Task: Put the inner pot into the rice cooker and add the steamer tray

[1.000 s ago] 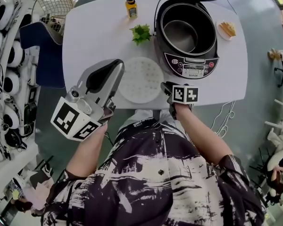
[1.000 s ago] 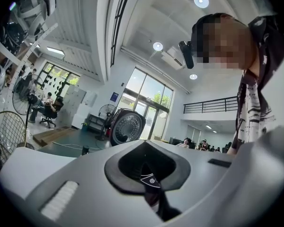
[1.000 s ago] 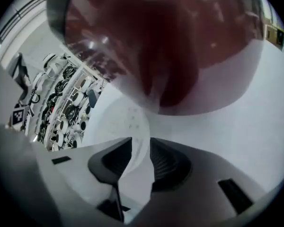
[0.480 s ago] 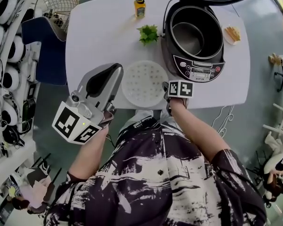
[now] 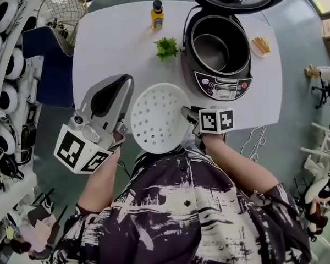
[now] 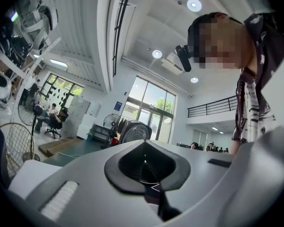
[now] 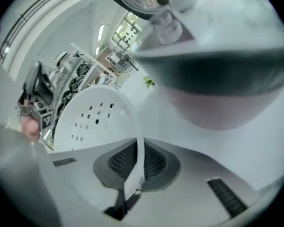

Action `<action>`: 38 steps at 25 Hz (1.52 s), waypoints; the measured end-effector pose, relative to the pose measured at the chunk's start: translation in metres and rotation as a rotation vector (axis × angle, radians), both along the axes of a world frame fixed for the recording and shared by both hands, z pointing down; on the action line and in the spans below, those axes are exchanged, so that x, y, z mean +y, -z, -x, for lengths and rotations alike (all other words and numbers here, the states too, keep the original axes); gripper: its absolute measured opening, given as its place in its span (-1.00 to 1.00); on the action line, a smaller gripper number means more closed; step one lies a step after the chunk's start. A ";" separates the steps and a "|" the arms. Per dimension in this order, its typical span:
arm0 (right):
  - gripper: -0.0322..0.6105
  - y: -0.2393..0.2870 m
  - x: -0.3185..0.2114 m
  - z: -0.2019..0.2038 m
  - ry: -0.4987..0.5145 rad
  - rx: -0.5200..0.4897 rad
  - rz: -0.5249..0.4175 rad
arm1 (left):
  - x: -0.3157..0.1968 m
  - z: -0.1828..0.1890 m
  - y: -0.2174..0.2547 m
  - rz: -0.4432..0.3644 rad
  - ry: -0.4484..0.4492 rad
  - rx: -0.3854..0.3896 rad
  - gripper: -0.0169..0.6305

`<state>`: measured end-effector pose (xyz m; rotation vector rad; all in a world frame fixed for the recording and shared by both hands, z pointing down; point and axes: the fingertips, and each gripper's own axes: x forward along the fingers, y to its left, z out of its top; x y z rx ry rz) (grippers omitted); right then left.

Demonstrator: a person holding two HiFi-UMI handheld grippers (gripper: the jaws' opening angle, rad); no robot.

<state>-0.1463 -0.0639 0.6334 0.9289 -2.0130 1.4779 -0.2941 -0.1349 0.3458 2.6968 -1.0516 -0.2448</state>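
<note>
We saw metal inner pot (image 5: 212, 51) already in black rice cooker (image 5: 219, 84); right gripper (image 5: 186, 113) clamped white perforated steamer tray (image 5: 157, 117) rim; left gripper (image 5: 122, 80) closed, empty; tray placement remained.

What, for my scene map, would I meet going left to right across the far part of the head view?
wire basket → yellow bottle → rice cooker → small dish of food. The green plant is left out because it overlaps the bottle.
</note>
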 end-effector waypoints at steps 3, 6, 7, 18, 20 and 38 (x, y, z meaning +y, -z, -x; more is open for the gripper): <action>-0.89 0.052 -0.005 -0.015 -0.003 -0.038 -0.076 | -0.005 0.002 0.017 -0.050 0.013 -0.022 -0.93; -0.89 0.103 -0.016 -0.039 -0.040 -0.087 -0.129 | -0.010 0.001 0.028 -0.074 0.023 -0.020 -0.93; -0.89 0.120 -0.022 -0.050 -0.051 -0.098 -0.151 | -0.010 -0.001 0.030 -0.077 0.023 -0.018 -0.93; -0.89 0.182 -0.213 -0.215 -0.134 0.221 -0.392 | 0.001 -0.066 0.046 -0.094 -0.049 0.020 -0.93; -0.89 0.161 -0.236 -0.229 -0.139 0.296 -0.357 | 0.003 -0.072 0.048 -0.086 -0.047 0.019 -0.93; -0.86 0.074 -0.259 -0.234 0.081 0.682 -0.361 | 0.005 -0.090 0.037 -0.049 0.019 0.018 -0.93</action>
